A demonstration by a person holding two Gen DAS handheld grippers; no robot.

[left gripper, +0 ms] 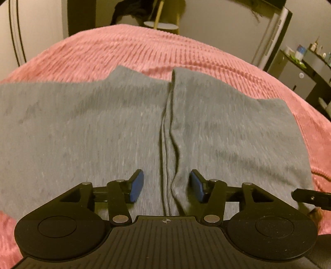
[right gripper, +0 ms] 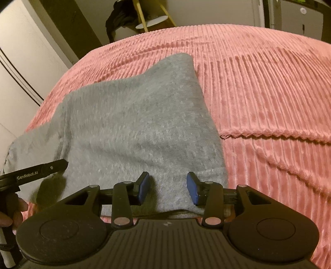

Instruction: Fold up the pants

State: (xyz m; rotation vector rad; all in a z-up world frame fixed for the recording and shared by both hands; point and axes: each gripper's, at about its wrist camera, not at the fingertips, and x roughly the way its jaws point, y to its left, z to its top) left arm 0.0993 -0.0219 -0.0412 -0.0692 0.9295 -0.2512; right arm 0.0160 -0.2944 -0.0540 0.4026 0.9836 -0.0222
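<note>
Grey pants point(left gripper: 103, 128) lie flat on a pink ribbed blanket point(left gripper: 144, 47). A centre seam point(left gripper: 165, 144) runs away from me between the two halves. My left gripper point(left gripper: 167, 185) is open and empty, its blue pads either side of the seam just above the cloth. In the right wrist view the same pants point(right gripper: 134, 124) lie with their near edge under my right gripper point(right gripper: 168, 187), which is open and empty. The left gripper's body point(right gripper: 35, 174) shows at that view's left edge, and the right gripper's tip point(left gripper: 310, 198) at the left view's right edge.
The pink blanket point(right gripper: 269, 93) stretches bare to the right of the pants, with a wavy hem line point(right gripper: 269, 132). Beyond the bed are a round white stool with wooden legs point(left gripper: 161, 24), dark clothing point(left gripper: 128, 10), a shelf with bottles point(left gripper: 304, 53) and white walls.
</note>
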